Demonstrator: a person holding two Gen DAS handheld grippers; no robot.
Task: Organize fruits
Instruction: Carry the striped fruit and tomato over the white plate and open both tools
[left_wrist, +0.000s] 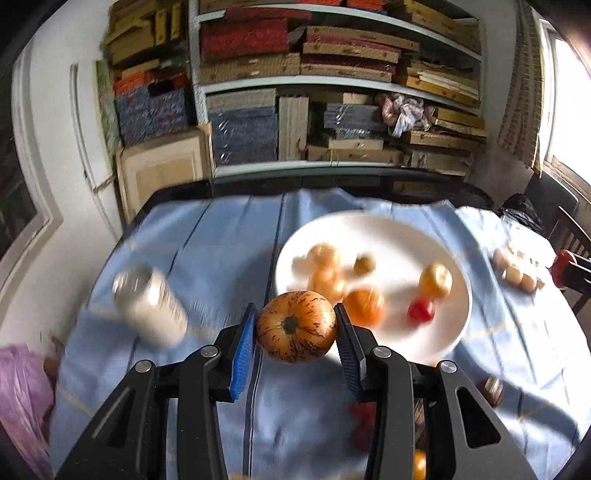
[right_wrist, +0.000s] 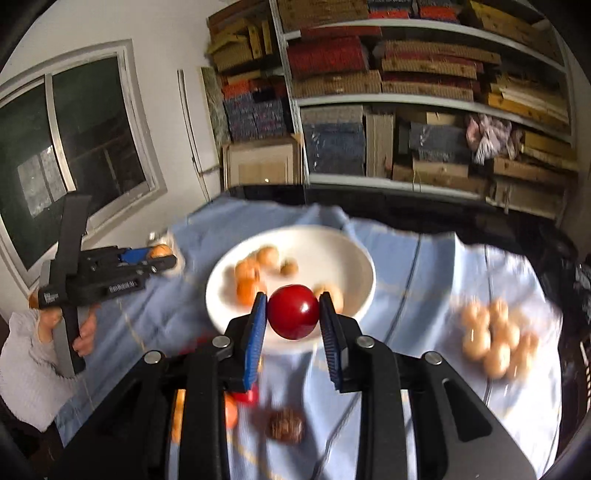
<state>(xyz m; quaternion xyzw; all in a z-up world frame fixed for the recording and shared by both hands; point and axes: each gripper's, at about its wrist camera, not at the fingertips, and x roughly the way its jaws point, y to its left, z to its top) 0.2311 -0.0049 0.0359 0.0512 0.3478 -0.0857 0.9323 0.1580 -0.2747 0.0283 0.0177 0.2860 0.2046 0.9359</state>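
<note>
The left gripper (left_wrist: 295, 326) holds a round orange fruit with dark streaks (left_wrist: 296, 325) tight between its blue fingers (left_wrist: 243, 347), so it cannot roll or drop. The right gripper (right_wrist: 293, 314) pinches a shiny red fruit (right_wrist: 293, 311) the same way, fingers pressed on both sides. Both fruits hang in the air, near the edge of the white plate (left_wrist: 436, 343). The plate sits on the blue cloth (left_wrist: 229, 229) over the tabletop and already has small orange, yellow and red fruits in it, so it looks like the place for collecting them. A few fruits lie on the cloth below the grippers, likely waiting. A white jar (left_wrist: 149, 304) and some eggs (right_wrist: 495, 341) stand off to the sides.
</note>
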